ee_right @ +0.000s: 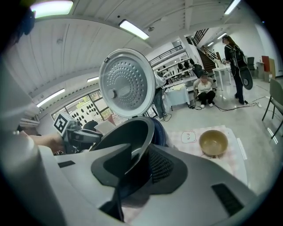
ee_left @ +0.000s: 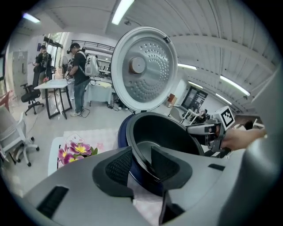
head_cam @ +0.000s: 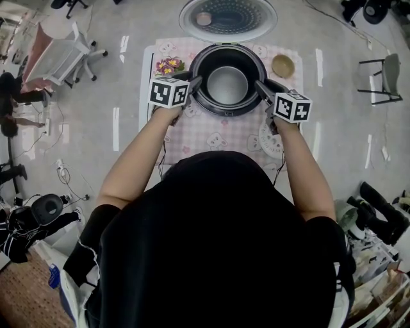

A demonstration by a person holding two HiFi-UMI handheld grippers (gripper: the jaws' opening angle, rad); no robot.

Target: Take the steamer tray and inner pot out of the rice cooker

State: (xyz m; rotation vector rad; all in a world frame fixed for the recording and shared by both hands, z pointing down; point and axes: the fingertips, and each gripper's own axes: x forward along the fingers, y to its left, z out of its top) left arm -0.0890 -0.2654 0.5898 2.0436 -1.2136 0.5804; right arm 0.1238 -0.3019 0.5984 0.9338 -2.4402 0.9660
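Note:
The rice cooker stands open on a pink checked cloth, its lid tipped back. The dark inner pot sits inside it. My left gripper holds the pot's left rim, and in the left gripper view the rim runs between the pads of this gripper. My right gripper holds the opposite rim, which shows between its pads in the right gripper view. A white perforated steamer tray lies on the cloth at the front right, partly under my right arm.
A tan bowl sits right of the cooker. Purple flowers lie at its left. The table's edge runs close on both sides of the cloth. Chairs and several people stand around the room.

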